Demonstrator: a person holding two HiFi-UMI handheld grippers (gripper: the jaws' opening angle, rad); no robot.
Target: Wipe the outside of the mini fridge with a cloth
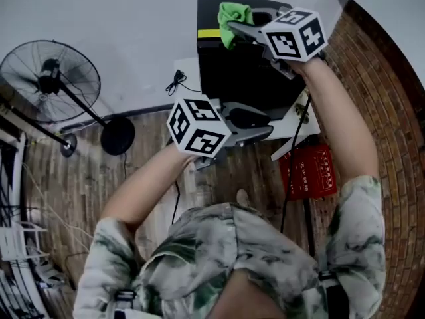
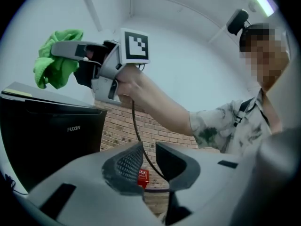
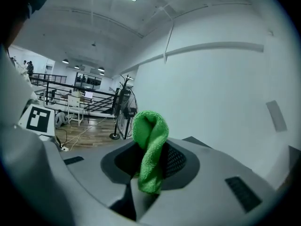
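The black mini fridge (image 1: 246, 72) stands against the white wall, with a yellow strip on its top; the left gripper view shows its front (image 2: 51, 135). My right gripper (image 1: 242, 30) is held above the fridge's top, shut on a bunched green cloth (image 1: 234, 17) that hangs from the jaws (image 3: 150, 145). From the left gripper view the cloth (image 2: 56, 65) hangs just above the fridge's top edge, apart from it. My left gripper (image 1: 265, 126) hovers in front of the fridge, lower down. Its jaws stand a narrow gap apart with nothing between them (image 2: 149, 161).
The fridge rests on a low white platform (image 1: 299, 121). A red box (image 1: 309, 171) lies on the wooden floor to the right, by a brick wall (image 1: 378, 65). A standing fan (image 1: 53, 78) is at the left. A black cable (image 1: 178, 80) lies beside the fridge.
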